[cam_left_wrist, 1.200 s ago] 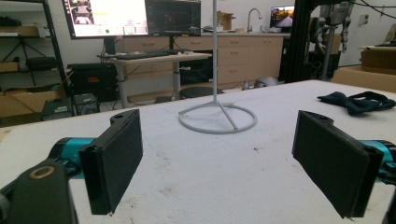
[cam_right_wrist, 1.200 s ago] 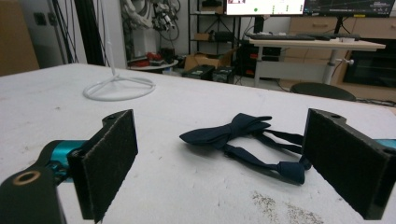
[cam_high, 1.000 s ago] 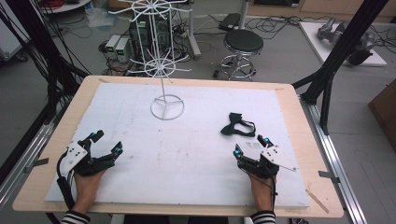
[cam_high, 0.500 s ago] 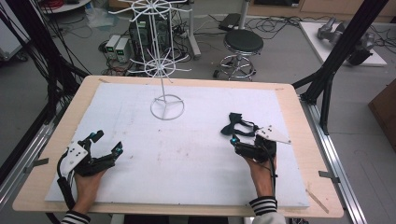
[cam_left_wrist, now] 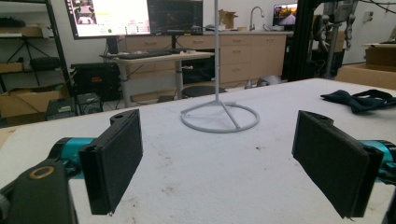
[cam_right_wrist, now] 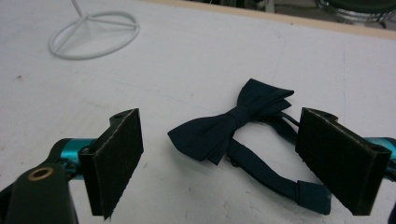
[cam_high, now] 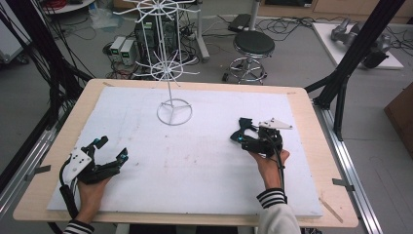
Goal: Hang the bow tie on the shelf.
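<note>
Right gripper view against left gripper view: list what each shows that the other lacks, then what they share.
Right gripper view alone: the whole dark bow tie with its strap, lying flat between the open jaws of the right gripper, untouched.

Left gripper view alone: the left gripper with open jaws over bare white table cover, plus monitors and cabinets behind.

Both: the white wire stand's ring base; the left gripper view also catches the bow tie's edge.
</note>
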Demonstrator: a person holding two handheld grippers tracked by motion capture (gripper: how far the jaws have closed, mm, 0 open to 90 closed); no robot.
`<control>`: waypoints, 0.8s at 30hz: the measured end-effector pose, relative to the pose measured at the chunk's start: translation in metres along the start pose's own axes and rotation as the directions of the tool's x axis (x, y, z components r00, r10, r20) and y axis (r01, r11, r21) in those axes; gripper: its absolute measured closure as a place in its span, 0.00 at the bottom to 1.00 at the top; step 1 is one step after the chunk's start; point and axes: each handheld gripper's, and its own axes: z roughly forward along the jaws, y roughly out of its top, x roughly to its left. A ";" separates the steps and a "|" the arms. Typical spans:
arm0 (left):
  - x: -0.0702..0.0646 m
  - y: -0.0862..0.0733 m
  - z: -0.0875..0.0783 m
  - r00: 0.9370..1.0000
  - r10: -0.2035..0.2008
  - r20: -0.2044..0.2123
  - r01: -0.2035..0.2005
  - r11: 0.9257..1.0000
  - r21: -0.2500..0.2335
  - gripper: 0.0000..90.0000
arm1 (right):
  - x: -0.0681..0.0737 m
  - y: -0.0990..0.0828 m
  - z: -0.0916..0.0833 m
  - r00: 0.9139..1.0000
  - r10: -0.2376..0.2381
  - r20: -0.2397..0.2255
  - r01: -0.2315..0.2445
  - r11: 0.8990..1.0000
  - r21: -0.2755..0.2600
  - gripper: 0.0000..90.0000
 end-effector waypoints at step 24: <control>0.000 0.000 0.000 1.000 -0.001 0.000 0.001 1.000 0.000 0.18 | -0.008 0.021 0.038 0.994 0.110 0.018 -0.111 0.959 0.261 0.28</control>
